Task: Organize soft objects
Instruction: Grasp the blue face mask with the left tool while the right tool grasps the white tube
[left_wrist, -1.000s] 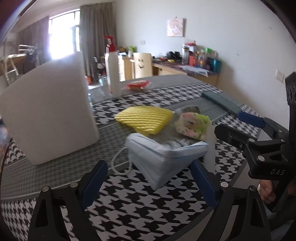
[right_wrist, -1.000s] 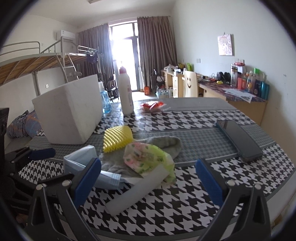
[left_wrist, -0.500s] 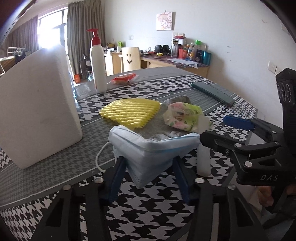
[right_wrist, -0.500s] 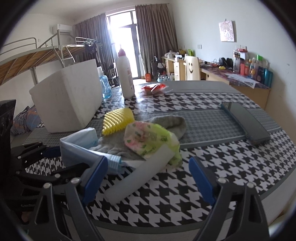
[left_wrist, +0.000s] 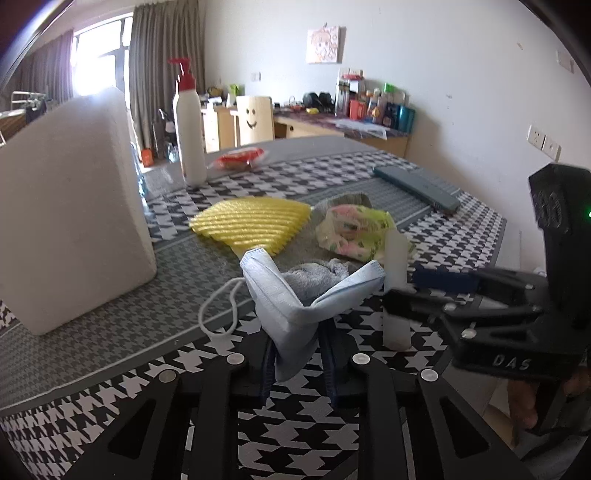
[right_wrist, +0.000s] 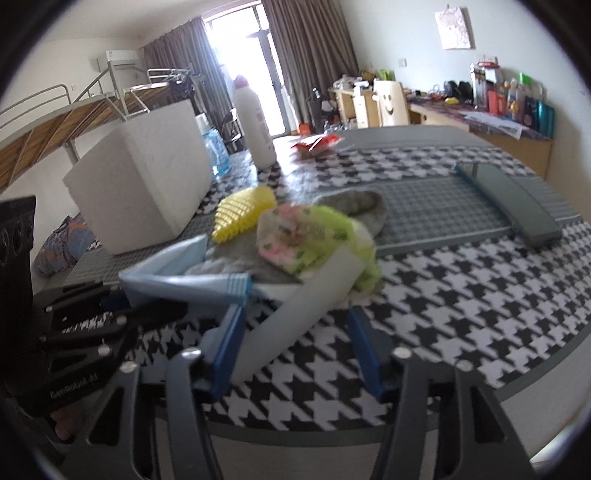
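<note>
On the checked table (left_wrist: 461, 236), our left gripper (left_wrist: 297, 354) pinches the mask (left_wrist: 295, 295) beside the foam box (left_wrist: 70, 214), so we should lift gently while the right gripper (right_wrist: 295, 343) stands open around the tube (right_wrist: 295, 314).

The left gripper (left_wrist: 297, 354) has its blue pads pinched together low over the table. The right gripper (right_wrist: 295, 343) sits beside it, jaws parted.

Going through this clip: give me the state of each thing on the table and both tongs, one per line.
Left tongs: shut on the face mask.
Face mask: pinched, bunched up, ear loop hanging loose.
Right tongs: open, around the white tube.
White tube: lying flat, slanted, not gripped.
Yellow sponge: lying flat.
Floral cloth: crumpled on the grey cloth.
Pump bottle: upright.
Foam box: standing on the table.
</note>
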